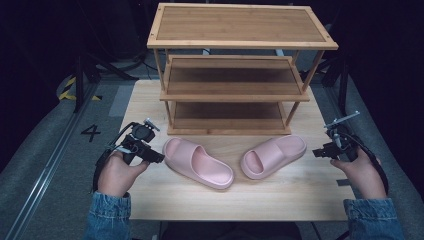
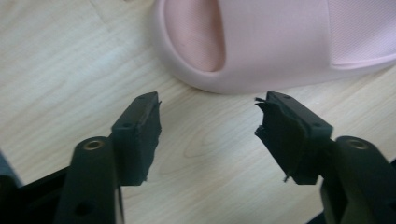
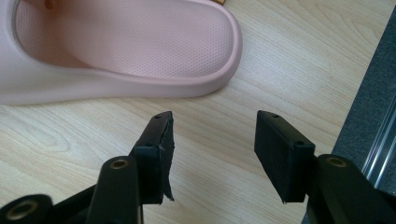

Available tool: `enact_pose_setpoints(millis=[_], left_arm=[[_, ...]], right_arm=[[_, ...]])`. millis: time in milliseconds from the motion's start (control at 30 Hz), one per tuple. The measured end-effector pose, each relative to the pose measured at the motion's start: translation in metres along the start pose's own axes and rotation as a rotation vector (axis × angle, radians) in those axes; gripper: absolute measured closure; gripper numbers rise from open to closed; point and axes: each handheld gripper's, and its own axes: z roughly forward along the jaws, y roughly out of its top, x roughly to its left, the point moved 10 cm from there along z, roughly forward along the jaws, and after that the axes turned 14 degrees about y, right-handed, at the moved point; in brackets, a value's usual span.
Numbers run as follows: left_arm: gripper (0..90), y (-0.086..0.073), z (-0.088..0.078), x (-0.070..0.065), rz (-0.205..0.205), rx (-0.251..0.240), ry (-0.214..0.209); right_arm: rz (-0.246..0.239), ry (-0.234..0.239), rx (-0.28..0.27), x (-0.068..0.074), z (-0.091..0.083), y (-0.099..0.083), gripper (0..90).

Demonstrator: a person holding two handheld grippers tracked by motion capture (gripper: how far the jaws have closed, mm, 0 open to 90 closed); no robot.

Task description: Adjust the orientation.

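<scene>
High view: two pink foam slides [image 1: 199, 162] [image 1: 273, 155] lie before the bamboo shoe rack [image 1: 235, 70]. They look light, soft and squashy; pinch the sidewall or strap. Left gripper [image 1: 156, 158] and right gripper [image 1: 317, 153] gape wide, holding nothing.

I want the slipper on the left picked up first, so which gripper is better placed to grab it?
Left, probably. The left gripper hangs open right beside the left slipper, whose strap end lies just ahead of its jaws. The right gripper, also open, sits by the right slipper, farther off.
</scene>
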Motion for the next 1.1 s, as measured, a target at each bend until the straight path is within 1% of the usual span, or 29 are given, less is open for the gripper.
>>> enact_pose_setpoints(millis=[67,167,200,233,267,300,333,367,400,433,533,567,600,633,667,733,767,833,900,933,1000,1033,1067,1100], left_arm=[[39.9,0.000,-0.001,-0.001,-0.008,-0.002,-0.007],[40.2,0.000,0.000,0.000,-0.010,-0.001,-0.007],[40.2,0.001,0.000,0.000,-0.017,0.002,-0.006],[39.9,0.003,0.000,0.000,-0.028,-0.007,-0.002],[39.2,0.005,0.000,-0.001,-0.039,-0.025,-0.014],[39.3,0.007,-0.001,-0.003,-0.050,-0.045,-0.043],[39.7,0.010,-0.001,-0.004,-0.058,-0.057,-0.064],[39.7,0.011,-0.001,-0.006,-0.067,-0.058,-0.071],[39.7,0.011,-0.001,-0.006,-0.067,-0.058,-0.071],[39.7,0.015,-0.001,-0.008,-0.065,-0.056,-0.074],[39.6,0.018,0.000,-0.011,-0.065,-0.050,-0.061],[40.7,0.020,0.001,-0.012,-0.071,-0.046,-0.048],[44.1,0.021,0.002,-0.013,-0.081,-0.045,-0.046],[45.5,0.022,0.003,-0.017,-0.093,-0.042,-0.055],[47.8,0.023,0.003,-0.020,-0.079,-0.049,-0.058],[60.2,0.025,0.003,-0.028,-0.047,-0.059,-0.065],[60.2,0.025,0.004,-0.032,-0.026,-0.057,-0.068],[65.4,0.027,0.003,-0.042,0.009,-0.052,-0.076],[66.0,0.029,0.002,-0.048,0.023,-0.053,-0.080],[64.8,0.030,0.002,-0.050,0.031,-0.058,-0.083],[56.5,0.033,0.003,-0.060,0.030,-0.073,-0.090],[56.4,0.033,0.003,-0.060,0.030,-0.073,-0.090],[56.4,0.034,0.005,-0.063,0.029,-0.073,-0.092],[60.4,0.033,0.008,-0.066,0.027,-0.064,-0.089]], right_arm=[[-0.007,-0.004,-0.002,0.001,-0.001,0.000,47.5],[-0.010,0.005,-0.010,0.004,-0.003,0.002,46.6],[-0.010,0.007,-0.013,0.004,-0.004,0.002,46.6],[-0.012,0.007,-0.018,0.005,-0.004,0.003,46.5],[-0.014,0.008,-0.019,0.006,-0.004,0.004,46.4],[-0.015,0.010,-0.020,0.006,-0.004,0.004,46.3],[-0.014,0.010,-0.021,0.007,-0.004,0.004,46.3],[-0.012,0.011,-0.021,0.007,-0.003,0.003,46.0],[-0.012,0.013,-0.017,0.007,-0.002,0.002,45.8],[-0.013,0.013,-0.012,0.007,-0.001,0.000,45.5],[-0.008,0.012,-0.004,0.007,0.000,-0.003,45.1],[-0.005,0.013,-0.004,0.006,0.000,-0.005,45.0],[-0.003,0.011,-0.004,0.006,0.000,-0.005,45.0],[-0.001,0.010,-0.006,0.005,0.000,-0.005,45.0],[0.002,0.010,-0.011,0.005,-0.001,-0.005,45.1],[0.008,0.009,-0.017,0.002,-0.001,-0.003,45.3],[0.008,0.009,-0.017,0.002,-0.001,-0.003,45.3],[0.003,0.013,-0.012,0.003,0.001,-0.003,45.5],[-0.003,0.012,-0.004,0.004,0.004,-0.003,45.4],[-0.004,0.011,-0.002,0.004,0.004,-0.003,45.4],[-0.006,0.017,-0.001,0.006,0.005,-0.002,45.1],[-0.006,0.017,-0.001,0.006,0.005,-0.002,45.1],[-0.011,0.015,0.000,0.007,0.005,-0.001,45.0],[-0.014,0.013,-0.001,0.007,0.006,-0.001,45.0]])
